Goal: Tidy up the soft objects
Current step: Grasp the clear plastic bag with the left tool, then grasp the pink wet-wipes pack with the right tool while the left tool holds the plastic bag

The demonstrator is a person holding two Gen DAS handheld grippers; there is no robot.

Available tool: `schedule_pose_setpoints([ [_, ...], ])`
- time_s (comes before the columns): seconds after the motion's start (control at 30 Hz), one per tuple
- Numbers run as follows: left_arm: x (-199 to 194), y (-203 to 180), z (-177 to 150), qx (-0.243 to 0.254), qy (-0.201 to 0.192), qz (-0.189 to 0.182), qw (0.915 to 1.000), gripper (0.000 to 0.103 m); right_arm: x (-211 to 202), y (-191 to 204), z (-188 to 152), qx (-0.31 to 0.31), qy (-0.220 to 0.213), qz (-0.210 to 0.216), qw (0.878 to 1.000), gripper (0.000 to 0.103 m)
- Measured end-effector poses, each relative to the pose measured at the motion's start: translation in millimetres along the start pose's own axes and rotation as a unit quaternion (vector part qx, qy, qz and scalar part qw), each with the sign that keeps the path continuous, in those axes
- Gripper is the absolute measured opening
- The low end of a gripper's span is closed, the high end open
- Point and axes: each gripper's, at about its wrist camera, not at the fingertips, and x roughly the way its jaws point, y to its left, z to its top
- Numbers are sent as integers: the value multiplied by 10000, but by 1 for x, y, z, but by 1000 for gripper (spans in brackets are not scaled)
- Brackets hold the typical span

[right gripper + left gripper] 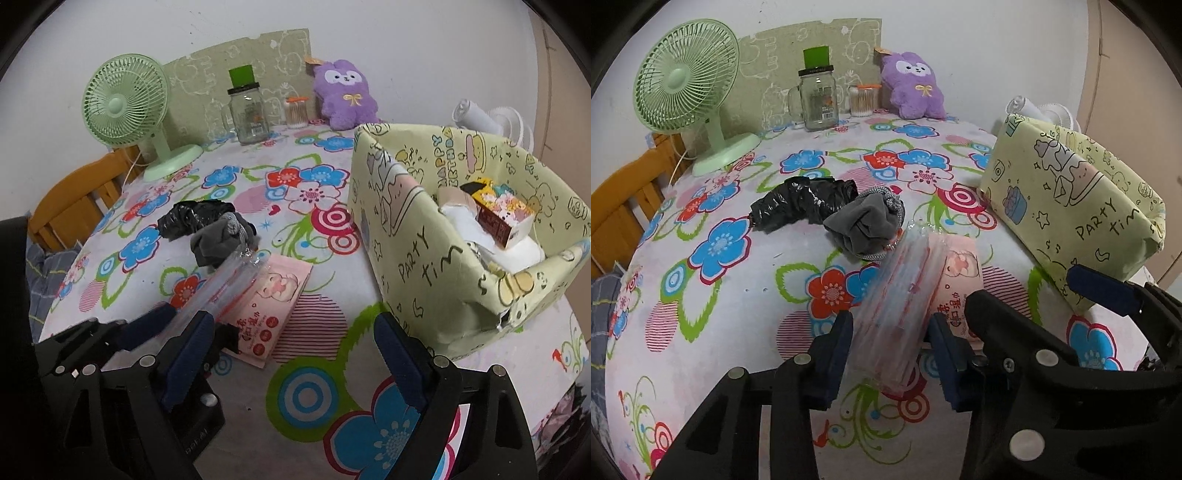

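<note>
My left gripper (890, 328) is shut on a clear plastic pack with pink stripes (901, 288), one blue pad on each long side. The pack lies partly on a flat pink wipes packet (280, 299). Just behind them are a grey cloth bundle (864, 225) and a crumpled black plastic bag (801, 203). My right gripper (295, 347) hangs open over the flowered tablecloth (314, 398), nothing between its fingers, right of the wipes packet. A yellow-green paper-covered box (424, 258) stands at the right, holding white soft items and a small carton (506, 218). A purple plush (914, 85) sits at the back.
Along the back wall stand a green desk fan (687, 85), a glass jar with a green tag (816, 99) and a tub of cotton swabs (864, 99). A wooden chair back (74, 203) is off the left edge. A white fan (491, 118) sits behind the box.
</note>
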Motion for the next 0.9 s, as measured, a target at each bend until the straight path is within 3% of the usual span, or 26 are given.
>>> schedule_pose_setpoints([
  [0.33,-12,1,-7,-63,-80,80,9999,23,-5,5,-3,-54,3,98,9999,90],
  [0.5,-24,5,-14,-196,-112,36,9997,22,-9,12,-6,-165,-7,246,9996,90],
  [0.9,-30,34,-25,-772,-124,713,9944,20,3,30,-5,-371,113,447,9982,90],
])
